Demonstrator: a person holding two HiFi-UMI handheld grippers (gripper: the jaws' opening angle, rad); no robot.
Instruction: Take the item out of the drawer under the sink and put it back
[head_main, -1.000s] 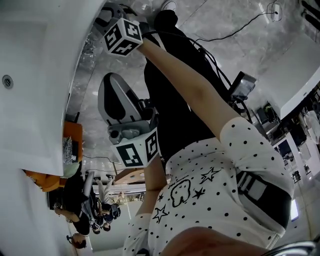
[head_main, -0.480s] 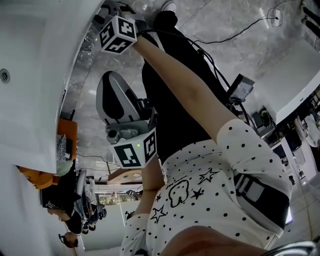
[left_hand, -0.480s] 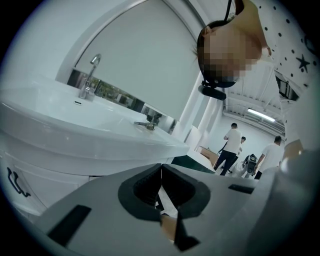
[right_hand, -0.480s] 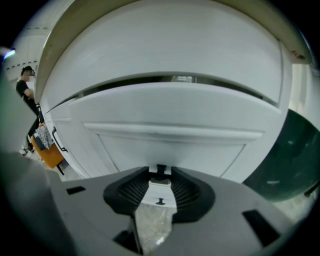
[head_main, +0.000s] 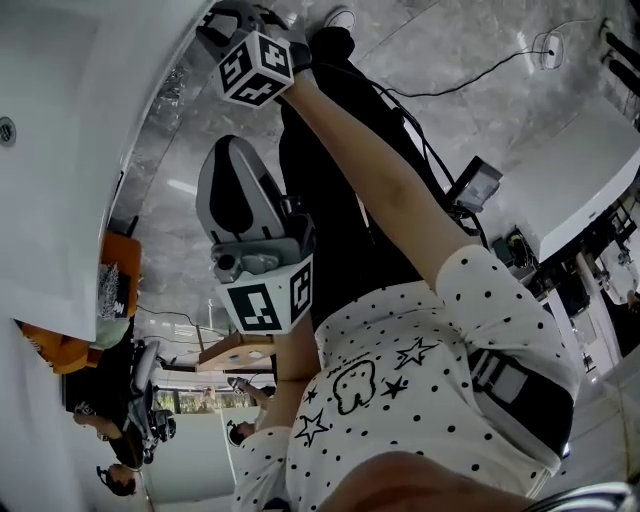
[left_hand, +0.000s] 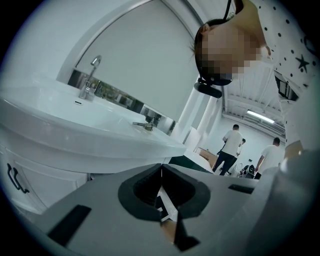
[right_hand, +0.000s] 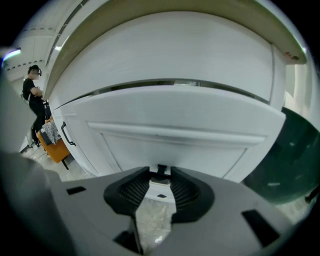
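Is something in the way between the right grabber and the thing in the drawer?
Yes. The white drawer front looks shut, so the item inside is hidden behind it. The right gripper is open, its jaws just closing, with the small black handle at its tips.

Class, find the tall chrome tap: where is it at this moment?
It shows in the left gripper view, at upper left: the tall tap stands upright at the back edge of the white sink, against the wall.

Count: 2 tongs (left_hand: 161, 170) (right_hand: 161, 175), 2 marker cubes (head_main: 255, 68) (head_main: 268, 303), 1 sink (left_hand: 100, 145) w/ 2 taps (left_hand: 92, 75) (left_hand: 145, 125) on it.
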